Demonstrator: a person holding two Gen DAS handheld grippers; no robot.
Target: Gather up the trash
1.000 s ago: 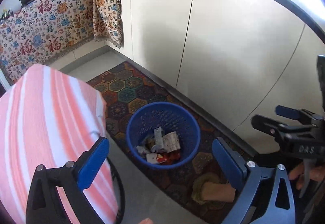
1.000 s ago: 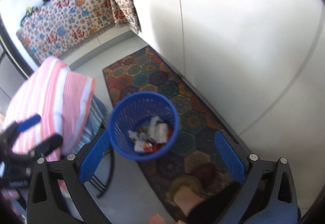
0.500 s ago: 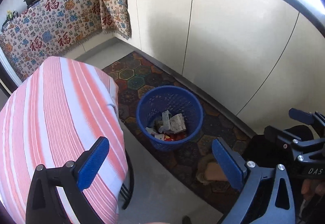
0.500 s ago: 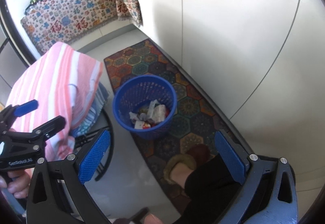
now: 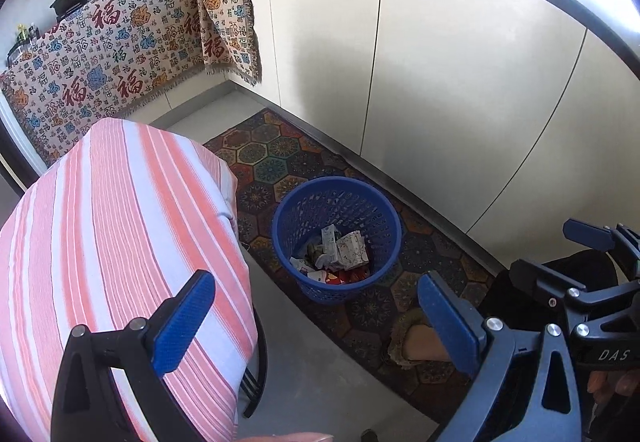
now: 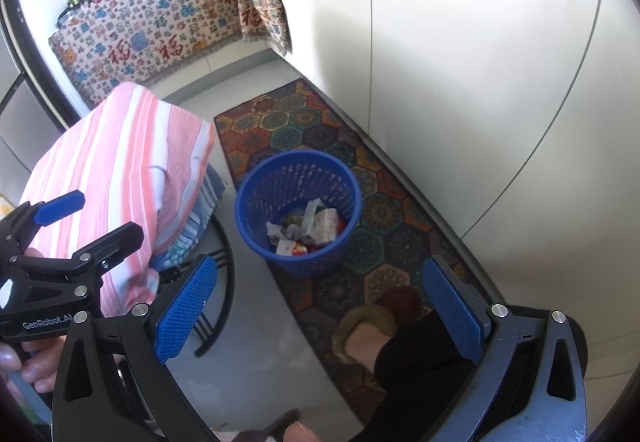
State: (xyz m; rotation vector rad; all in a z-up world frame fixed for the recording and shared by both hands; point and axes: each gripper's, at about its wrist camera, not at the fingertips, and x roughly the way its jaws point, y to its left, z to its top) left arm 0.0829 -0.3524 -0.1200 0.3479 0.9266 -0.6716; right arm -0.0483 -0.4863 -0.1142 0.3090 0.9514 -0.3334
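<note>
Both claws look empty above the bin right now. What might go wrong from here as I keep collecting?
1. The blue perforated plastic bin stands close beside the pink striped cloth draped over the table, so a claw reaching in may snag the cloth.
2. A slippered foot rests on the patterned hexagon rug near the bin; a step might tip it.
3. The left claw and right claw are open and close together; they may collide.

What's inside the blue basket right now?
The blue perforated plastic basket holds crumpled white cartons and paper wrappers plus red packaging. Whatever lies beneath that pile is covered.
</note>
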